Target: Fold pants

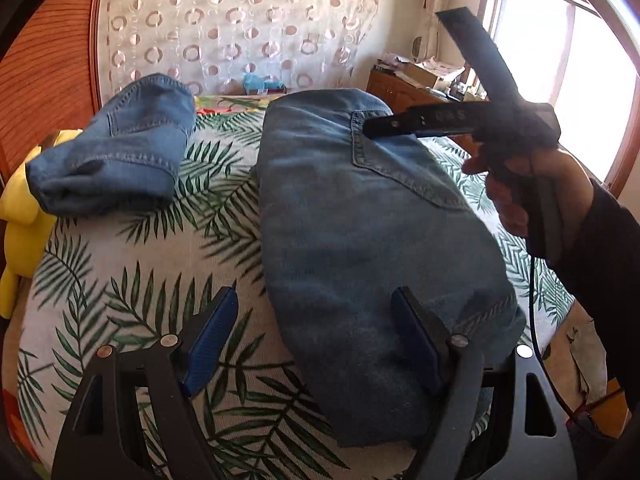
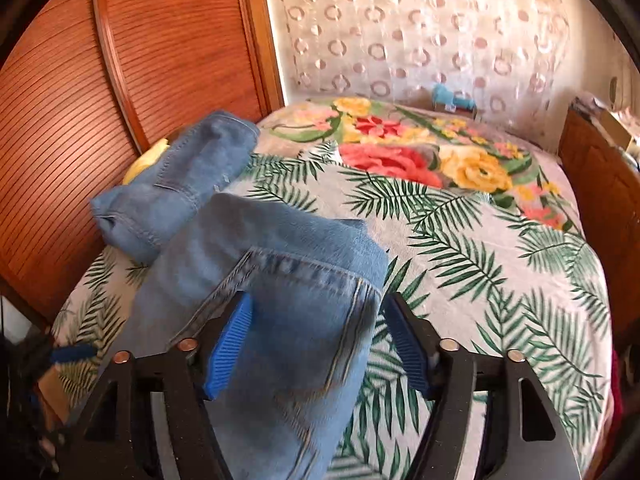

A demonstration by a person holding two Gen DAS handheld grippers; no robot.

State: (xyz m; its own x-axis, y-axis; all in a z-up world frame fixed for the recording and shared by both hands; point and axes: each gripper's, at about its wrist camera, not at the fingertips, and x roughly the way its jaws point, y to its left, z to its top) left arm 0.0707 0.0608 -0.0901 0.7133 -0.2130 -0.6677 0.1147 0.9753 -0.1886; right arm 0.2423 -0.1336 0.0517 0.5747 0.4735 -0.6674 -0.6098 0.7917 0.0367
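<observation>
Jeans point(image 1: 372, 248) lie folded lengthwise on the bed point(image 1: 132, 292), right of a second denim bundle point(image 1: 120, 148). We hold the left gripper point(image 1: 316, 344) with its fingers spread over the near hem, clasping nothing; the right gripper point(image 2: 318, 340) is likewise agape, denim between its fingers but not pinched. To fold well, we would pinch both near corners evenly and carry them to the far end. Motion blur hides whether the cloth touches the right fingers.
</observation>
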